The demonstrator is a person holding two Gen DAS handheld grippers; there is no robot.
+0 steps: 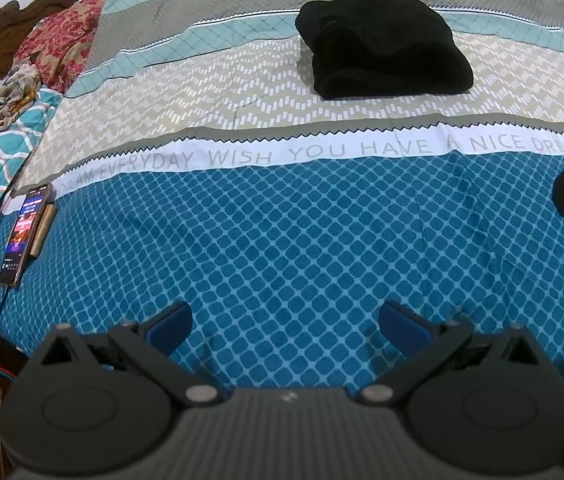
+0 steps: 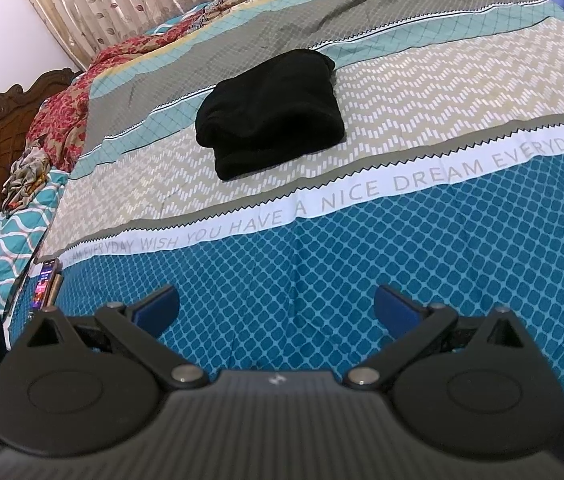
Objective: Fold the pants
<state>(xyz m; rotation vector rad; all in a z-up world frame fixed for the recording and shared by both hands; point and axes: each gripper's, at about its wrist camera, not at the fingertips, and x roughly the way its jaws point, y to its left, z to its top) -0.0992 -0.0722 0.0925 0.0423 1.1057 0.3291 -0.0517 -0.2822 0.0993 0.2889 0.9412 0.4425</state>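
The black pants point(image 1: 384, 46) are lying folded in a neat bundle on the bedsheet point(image 1: 282, 240), far ahead of both tongs. The left gripper point(image 1: 285, 322) and right gripper point(image 2: 277, 307) are hanging wide apart, holding nothing, probably because the folding looks done.

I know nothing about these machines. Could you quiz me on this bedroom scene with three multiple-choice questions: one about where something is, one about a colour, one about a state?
1. Where does the folded bundle of pants lie?
A. on the beige zigzag stripe of the patterned bedspread
B. on the floor
C. between the tongs

2. What colour are the pants?
A. red
B. black
C. white

3. How do both pairs of tongs stand?
A. shut on cloth
B. open and empty
C. shut on a phone

Answers:
1 A: the folded bundle of pants rests on the bedspread, far from both tools.
2 B: it is black all over.
3 B: the left tongs and right tongs show wide gaps with only bedspread between.
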